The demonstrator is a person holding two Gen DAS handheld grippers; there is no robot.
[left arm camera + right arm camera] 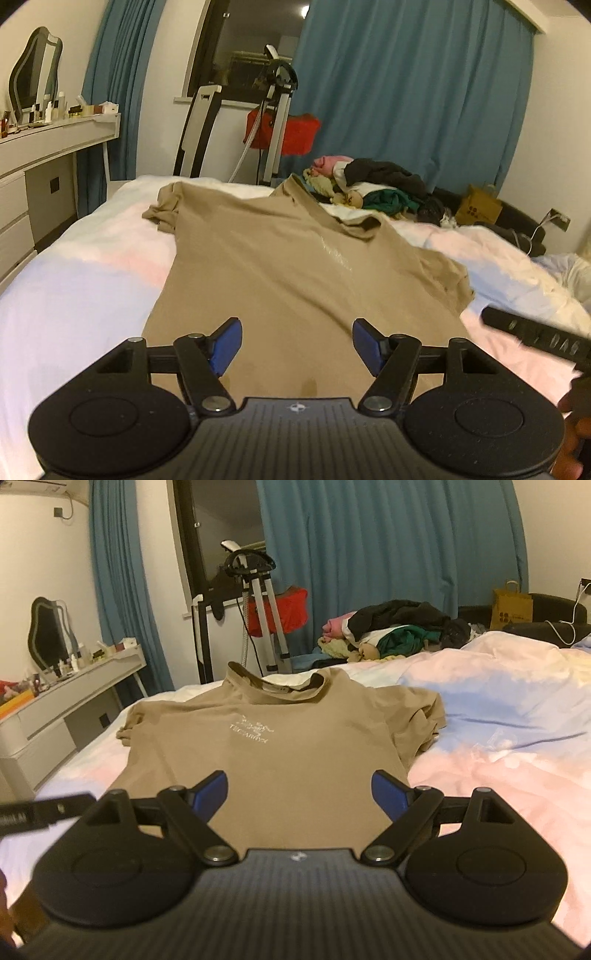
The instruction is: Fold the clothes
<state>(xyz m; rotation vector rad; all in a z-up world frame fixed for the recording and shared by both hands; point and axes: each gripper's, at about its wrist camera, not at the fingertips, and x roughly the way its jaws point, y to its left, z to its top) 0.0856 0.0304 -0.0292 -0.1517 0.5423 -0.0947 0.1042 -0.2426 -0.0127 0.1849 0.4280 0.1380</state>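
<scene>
A tan T-shirt (pixel 273 266) lies spread on the bed, collar at the far end, with a small white print on the chest (pixel 255 729). Its far left sleeve is bunched and its right sleeve is rumpled. My left gripper (pixel 297 345) hovers over the shirt's near hem, blue pads apart, nothing between them. My right gripper (pixel 299 794) also hangs over the lower part of the shirt (pixel 273 753), jaws wide and empty. The right gripper's black body shows at the right edge of the left wrist view, and part of the left one at the left edge of the right wrist view.
The bed's pastel cover (pixel 92 280) stretches to both sides. A pile of mixed clothes (pixel 373 184) sits at the far right of the bed. A white dresser with bottles (pixel 55 147) stands left, a garment steamer stand (pixel 277 122) behind the bed, blue curtains beyond, a paper bag (pixel 513 607) at right.
</scene>
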